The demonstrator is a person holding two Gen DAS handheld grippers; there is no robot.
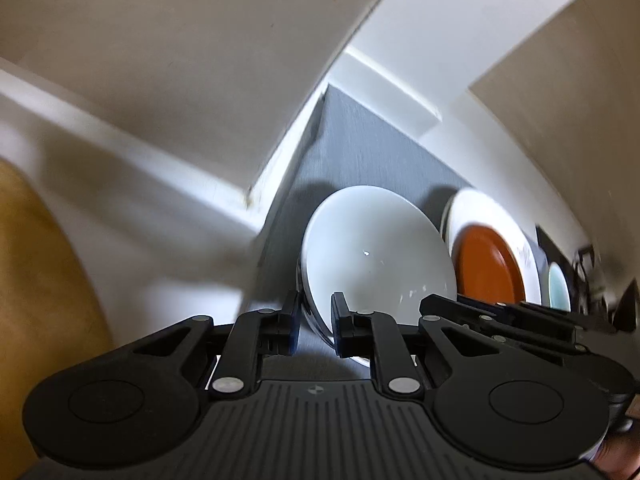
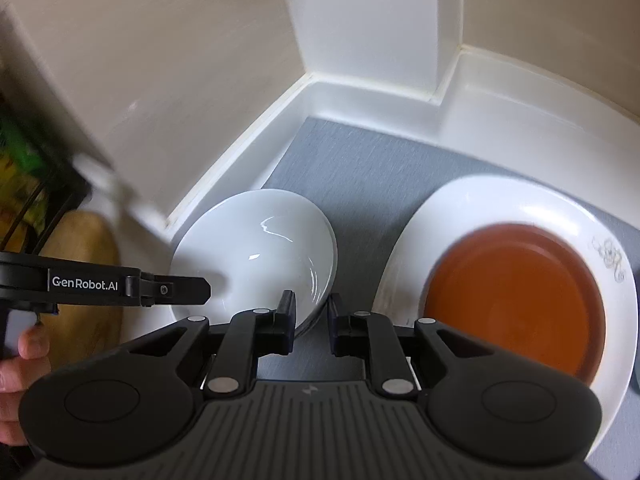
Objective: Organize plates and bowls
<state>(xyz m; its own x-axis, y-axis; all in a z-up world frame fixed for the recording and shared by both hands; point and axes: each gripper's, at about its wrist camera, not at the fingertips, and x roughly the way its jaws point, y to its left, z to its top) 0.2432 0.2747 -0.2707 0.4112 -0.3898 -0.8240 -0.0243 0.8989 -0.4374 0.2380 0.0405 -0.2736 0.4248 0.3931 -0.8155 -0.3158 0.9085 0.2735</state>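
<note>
Left wrist view: we look along our left gripper (image 1: 315, 322), whose two black fingers straddle the near rim of a white bowl (image 1: 378, 256). One finger sits outside the rim and the other inside, both close against the rim, though we cannot tell for certain whether they are pressing on it. The bowl rests on a grey mat (image 1: 352, 148) in a corner formed by cream walls with white trim. Just beside the bowl, to its right, lies a white plate (image 1: 486, 210) carrying an orange plate (image 1: 486, 264) in its middle. Further right, a small pale turquoise dish (image 1: 558, 286) shows only as a sliver. Our right gripper (image 1: 500, 312) enters from the right edge, low and near the bowl.

Right wrist view: we look down along our right gripper (image 2: 311, 320), whose fingers also sit either side of the white bowl's (image 2: 256, 248) near rim, with a narrow gap between them; here too we cannot tell if they are clamped on it. The left gripper (image 2: 200, 290) reaches in from the left, its black body marked "GenRobot.AI", its tip over the bowl's left side. The orange plate (image 2: 516, 300) on the white plate (image 2: 492, 200) lies to the right, close to the bowl but apart from it, with the grey mat (image 2: 360, 160) between them. A tan wooden board (image 2: 84, 280) lies at far left.
</note>
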